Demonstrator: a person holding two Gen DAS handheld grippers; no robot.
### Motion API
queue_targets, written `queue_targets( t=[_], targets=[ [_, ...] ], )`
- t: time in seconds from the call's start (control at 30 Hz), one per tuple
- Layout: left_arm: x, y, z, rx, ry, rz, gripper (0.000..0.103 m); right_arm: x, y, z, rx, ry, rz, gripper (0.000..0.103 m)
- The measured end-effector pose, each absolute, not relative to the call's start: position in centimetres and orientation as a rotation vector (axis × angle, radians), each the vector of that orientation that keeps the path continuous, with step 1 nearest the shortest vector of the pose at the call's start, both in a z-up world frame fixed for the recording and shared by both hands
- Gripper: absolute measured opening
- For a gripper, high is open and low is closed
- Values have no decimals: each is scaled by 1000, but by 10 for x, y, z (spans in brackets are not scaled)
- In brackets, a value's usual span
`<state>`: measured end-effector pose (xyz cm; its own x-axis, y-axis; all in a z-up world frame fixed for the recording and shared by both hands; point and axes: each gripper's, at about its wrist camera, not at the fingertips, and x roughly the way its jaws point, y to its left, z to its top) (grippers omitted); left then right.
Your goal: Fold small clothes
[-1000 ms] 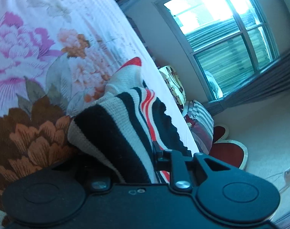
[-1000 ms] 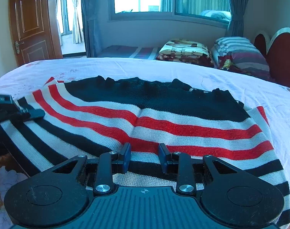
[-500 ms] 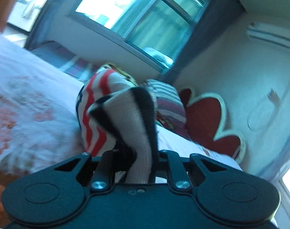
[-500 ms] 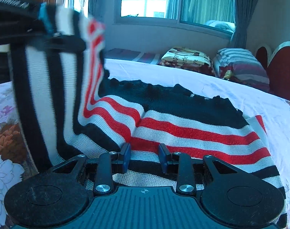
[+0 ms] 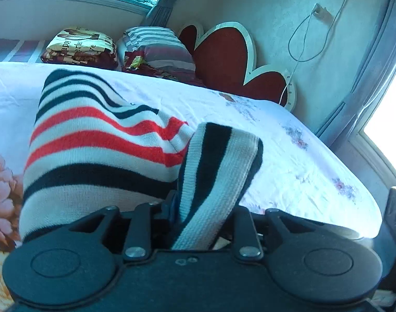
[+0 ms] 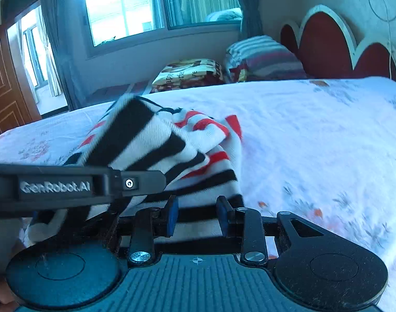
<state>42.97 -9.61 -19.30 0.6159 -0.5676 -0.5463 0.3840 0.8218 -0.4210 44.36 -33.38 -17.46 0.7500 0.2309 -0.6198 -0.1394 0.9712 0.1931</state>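
Note:
A black, white and red striped sweater lies partly bunched on the flowered bed sheet. A fold of it stands up between the fingers of my left gripper. Those jaws are opening, with the knit still filling the gap between them. In the right wrist view the left gripper's black housing crosses from the left and holds a striped flap over the rest of the sweater. My right gripper sits low at the near hem, shut on a strip of it at the sweater's right edge.
Two pillows lie against a red scalloped headboard at the far end. A white cable hangs on the wall. The bed's edge drops off at the right. A window and a brown door stand behind.
My left gripper has lifted its part of the sweater off the sheet, rolled level and carried it across over the garment. The right view has swung toward the headboard, and the sweater now lies bunched.

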Motion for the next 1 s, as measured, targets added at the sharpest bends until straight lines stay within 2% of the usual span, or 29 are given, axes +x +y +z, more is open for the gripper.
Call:
queue_targets(
  t=[0.03, 0.07, 0.1, 0.17, 0.27, 0.3, 0.33, 0.37, 0.4, 0.53, 0.73, 0.9, 0.93, 0.97, 1.0],
  targets=[
    [428, -96, -190, -281, 713, -555, 30, 441, -338, -173, 149, 698, 203, 32],
    [425, -95, -187, -294, 711, -556, 38, 438, -342, -171, 163, 704, 207, 32],
    [420, -96, -184, -313, 713, -565, 51, 435, -347, -168, 182, 716, 216, 32],
    [407, -93, -174, -333, 706, -579, 66, 429, -354, -163, 209, 725, 227, 32],
    [394, -102, -159, -325, 661, -618, 67, 418, -363, -153, 243, 731, 243, 34],
    [388, -101, -154, -335, 642, -626, 68, 415, -366, -149, 260, 738, 250, 40],
    [386, -96, -150, -346, 620, -626, 69, 412, -368, -147, 274, 739, 252, 64],
    [386, -91, -147, -357, 599, -609, 71, 408, -369, -143, 289, 730, 261, 79],
    [387, -85, -144, -367, 585, -574, 71, 405, -371, -139, 303, 723, 282, 79],
    [397, -58, -147, -335, 584, -395, 72, 402, -369, -133, 396, 748, 337, 79],
    [407, -37, -175, -344, 688, -263, 71, 437, -371, -149, 654, 823, 362, 79],
    [410, -37, -199, -343, 783, -293, 74, 468, -368, -159, 733, 852, 357, 79],
    [410, -38, -201, -341, 782, -289, 74, 473, -368, -160, 742, 848, 356, 70],
    [410, -37, -203, -347, 783, -288, 75, 476, -368, -160, 741, 846, 342, 46],
    [409, -36, -205, -358, 790, -287, 75, 480, -369, -162, 738, 849, 320, 35]
  ],
)
